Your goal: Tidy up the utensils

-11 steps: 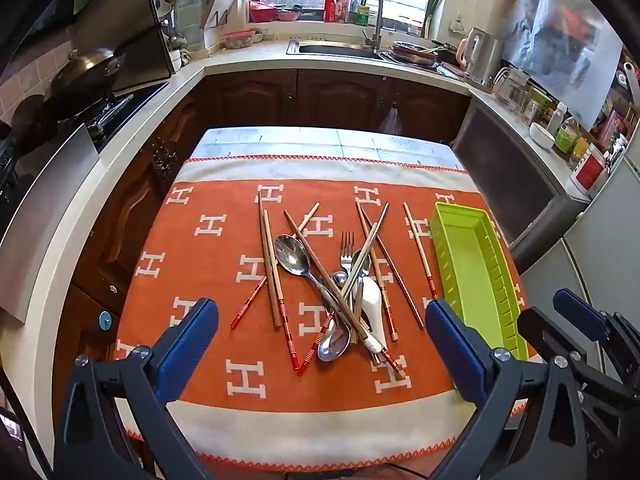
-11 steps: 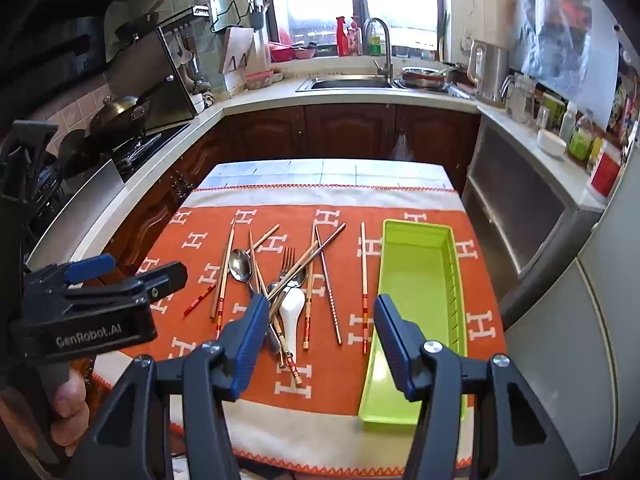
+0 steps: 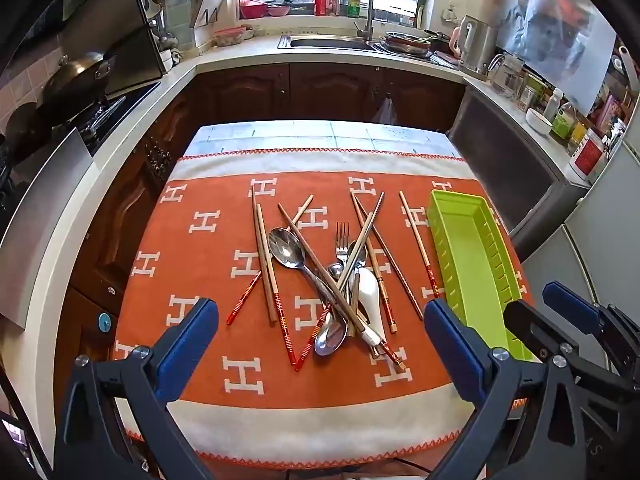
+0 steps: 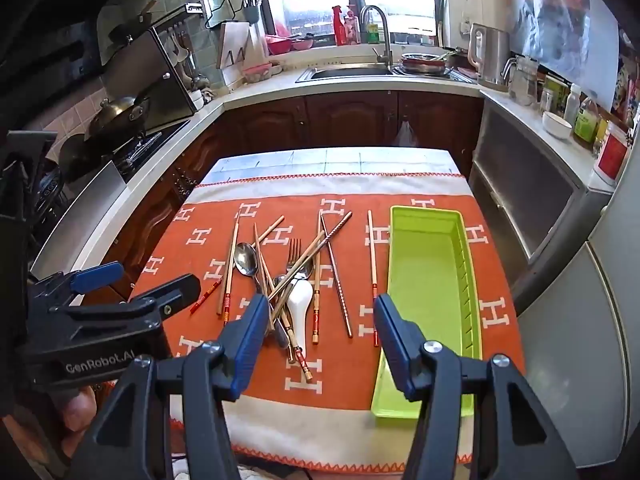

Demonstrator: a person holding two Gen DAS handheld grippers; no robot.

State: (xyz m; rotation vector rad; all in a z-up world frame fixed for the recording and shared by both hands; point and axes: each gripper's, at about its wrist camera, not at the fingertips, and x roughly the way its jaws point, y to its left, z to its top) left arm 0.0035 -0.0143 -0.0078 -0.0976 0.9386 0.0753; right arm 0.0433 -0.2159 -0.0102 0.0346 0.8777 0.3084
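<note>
A tangled pile of utensils lies mid-table on the orange cloth (image 3: 208, 280): a large metal spoon (image 3: 286, 250) (image 4: 246, 260), a fork (image 3: 342, 236) (image 4: 294, 248), a white ceramic spoon (image 3: 370, 292) (image 4: 300, 300) and several wooden chopsticks (image 3: 264, 256). One chopstick (image 3: 416, 236) (image 4: 372, 248) lies alone beside the lime-green tray (image 3: 468, 264) (image 4: 428, 264), which holds nothing. My left gripper (image 3: 320, 310) hovers wide open above the pile's near end. My right gripper (image 4: 322, 304) is open too, hanging over the near table edge between pile and tray.
The table's near edge has a white cloth border (image 3: 320, 428). A stove with a wok (image 3: 76, 80) runs along the left. The sink counter (image 3: 328, 44) is behind, and a steel cabinet (image 3: 512, 168) and a fridge stand to the right. A hand (image 4: 76, 412) grips the left tool.
Both views have shifted only slightly. The utensils and the tray lie as before, and both grippers stay open.
</note>
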